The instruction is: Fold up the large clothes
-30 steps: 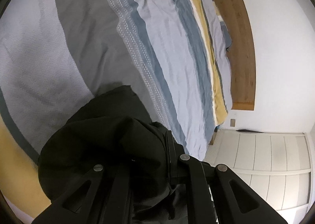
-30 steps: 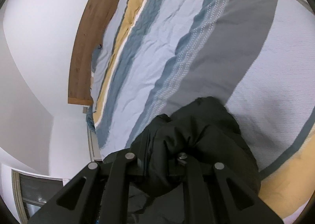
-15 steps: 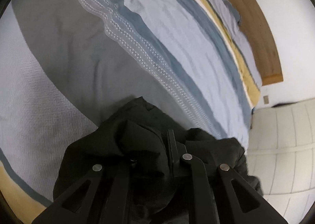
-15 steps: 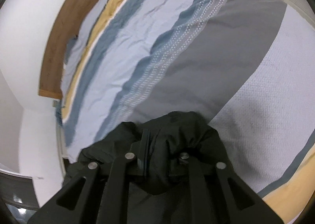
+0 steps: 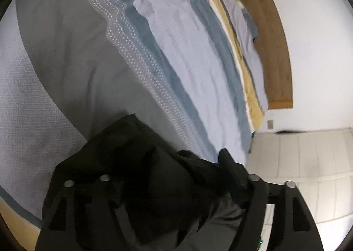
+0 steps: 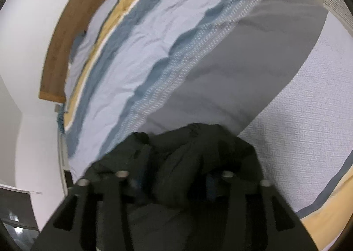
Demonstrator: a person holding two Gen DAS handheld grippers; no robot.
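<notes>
A black garment (image 5: 136,158) lies bunched on the near end of the striped bedspread (image 5: 154,56). In the left wrist view my left gripper (image 5: 163,169) sits over it with its jaws opening wide. The cloth slumps between the fingers and hides the left one, and the pads do not press on it. In the right wrist view the same black garment (image 6: 198,145) is heaped between the fingers of my right gripper (image 6: 174,182). Those jaws are also opening, and the cloth rests loose on the bedspread (image 6: 154,52).
The bedspread has grey, blue, white and yellow bands and runs to a wooden headboard (image 5: 273,36), also in the right wrist view as the headboard (image 6: 66,41). White panelled doors (image 5: 297,162) stand past the bed's edge. White walls lie beyond the bed.
Both grippers came down toward the bed with the black garment, then their jaws spread apart and let go of the cloth, which now lies loose between the fingers.
</notes>
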